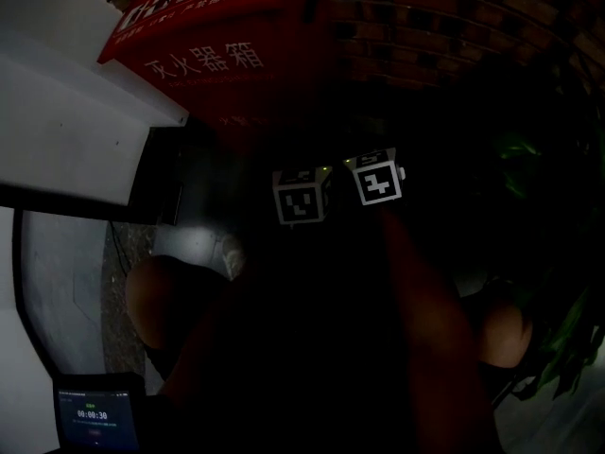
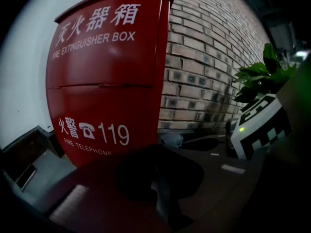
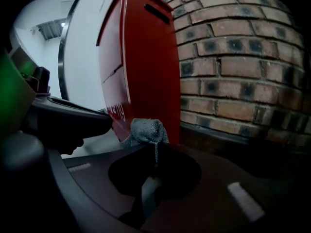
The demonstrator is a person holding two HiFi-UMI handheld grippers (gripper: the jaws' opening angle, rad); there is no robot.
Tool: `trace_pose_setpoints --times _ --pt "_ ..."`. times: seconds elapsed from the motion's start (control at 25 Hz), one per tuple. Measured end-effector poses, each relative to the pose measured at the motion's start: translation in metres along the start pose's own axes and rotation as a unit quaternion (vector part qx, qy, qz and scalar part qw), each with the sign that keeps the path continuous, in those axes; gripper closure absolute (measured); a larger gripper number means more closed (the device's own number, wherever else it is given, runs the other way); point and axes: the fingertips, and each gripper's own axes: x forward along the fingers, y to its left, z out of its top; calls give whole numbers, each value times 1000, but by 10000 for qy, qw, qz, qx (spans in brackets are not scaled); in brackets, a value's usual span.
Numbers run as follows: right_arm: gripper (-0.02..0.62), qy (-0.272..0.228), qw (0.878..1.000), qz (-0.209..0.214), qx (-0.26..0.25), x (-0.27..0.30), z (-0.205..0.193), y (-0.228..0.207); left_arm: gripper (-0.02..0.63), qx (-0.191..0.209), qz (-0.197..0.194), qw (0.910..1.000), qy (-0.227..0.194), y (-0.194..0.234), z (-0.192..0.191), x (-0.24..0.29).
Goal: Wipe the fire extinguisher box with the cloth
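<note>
Right gripper [image 3: 156,153] clamped on grey cloth [image 3: 146,131] — the bunch pokes up from the jaws, just beside the red fire extinguisher box [image 3: 146,67] near the brick wall [image 3: 233,72]. Left gripper [image 2: 158,173] — jaws together, nothing between, facing the box front.

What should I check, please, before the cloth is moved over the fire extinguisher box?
1. Grip on the cloth: ok. It sticks out of the right hand-held gripper, whose jaws are shut on it.
2. Spare left hand-held gripper: ok. Its jaws are together with nothing between them.
3. Aim at the fire extinguisher box: ok. Its red corner stands right behind the cloth.
4. Contact between cloth and box: cannot tell.
5. Room beside the plant: ok. It stands off to the side, along the brick wall.
6. Overview from the head view: not ok. It is too dark around the grippers.
</note>
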Motion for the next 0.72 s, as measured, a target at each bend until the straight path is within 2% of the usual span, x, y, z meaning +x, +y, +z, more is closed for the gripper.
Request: trace_pose_setpoints --times 0.2,0.36,0.56,0.72 --pt "565 664 9978 -6 -42 22 -42 -7 607 9 -6 9994 352 -3 -30 18" --pt "565 702 9975 -63 31 29 -42 -13 607 71 -19 9992 395 -3 -32 26" --pt "565 75 9989 -157 427 16 1 -23 606 180 110 9997 90 -2 -1 9" --pt "565 -846 9950 -168 499 -16 90 -41 606 227 75 9992 -331 -10 51 -13"
